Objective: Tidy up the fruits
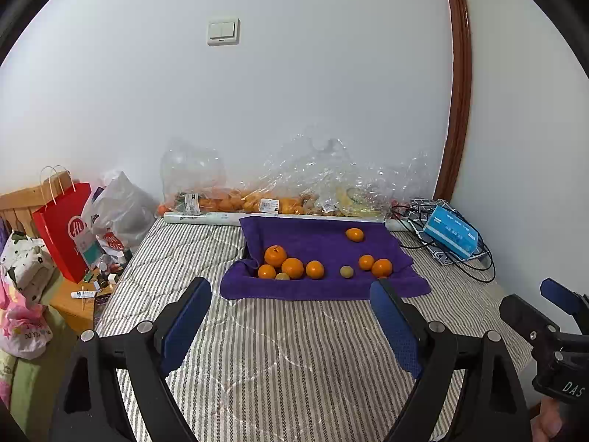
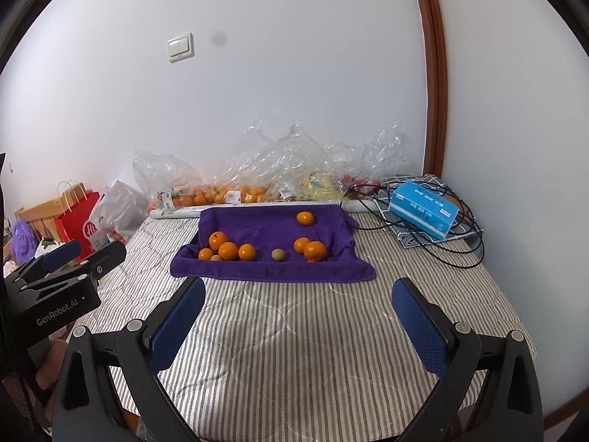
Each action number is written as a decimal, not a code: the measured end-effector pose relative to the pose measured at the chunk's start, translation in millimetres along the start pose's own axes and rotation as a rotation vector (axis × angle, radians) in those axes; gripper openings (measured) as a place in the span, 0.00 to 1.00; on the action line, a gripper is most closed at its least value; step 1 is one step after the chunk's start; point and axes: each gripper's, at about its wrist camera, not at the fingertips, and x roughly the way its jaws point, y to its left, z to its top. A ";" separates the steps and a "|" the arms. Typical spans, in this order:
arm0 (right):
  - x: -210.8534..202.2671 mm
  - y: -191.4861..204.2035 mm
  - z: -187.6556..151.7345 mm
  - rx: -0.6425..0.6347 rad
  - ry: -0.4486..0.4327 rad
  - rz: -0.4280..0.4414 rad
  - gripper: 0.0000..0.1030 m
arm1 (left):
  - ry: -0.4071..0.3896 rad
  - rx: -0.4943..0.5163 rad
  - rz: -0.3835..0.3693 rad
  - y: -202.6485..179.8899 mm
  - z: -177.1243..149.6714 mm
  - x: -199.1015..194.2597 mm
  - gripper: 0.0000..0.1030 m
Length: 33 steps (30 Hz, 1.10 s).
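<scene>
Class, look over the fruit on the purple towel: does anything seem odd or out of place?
Yes. Among the oranges on the purple towel, one orange sits alone near the back, apart from the two clusters. Two small dull yellow-green fruits are mixed in with the oranges. Nothing looks spilled or damaged.

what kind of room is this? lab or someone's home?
Most likely a home bedroom: striped quilted mattress against a white wall with a light switch, wooden headboard at left, shopping bags and clothes piled beside it.

small red fruit (image 2: 312, 260) mostly hidden behind orange (image 2: 315, 250)
</scene>
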 end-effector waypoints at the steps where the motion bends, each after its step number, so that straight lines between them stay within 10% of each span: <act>1: -0.5 0.1 0.0 -0.001 -0.001 -0.001 0.97 | 0.002 0.001 -0.001 -0.3 -0.3 0.1 0.85; 33: -6.9 0.9 1.8 -0.007 -0.012 0.002 0.97 | 0.001 -0.016 0.002 3.1 0.7 -1.5 0.85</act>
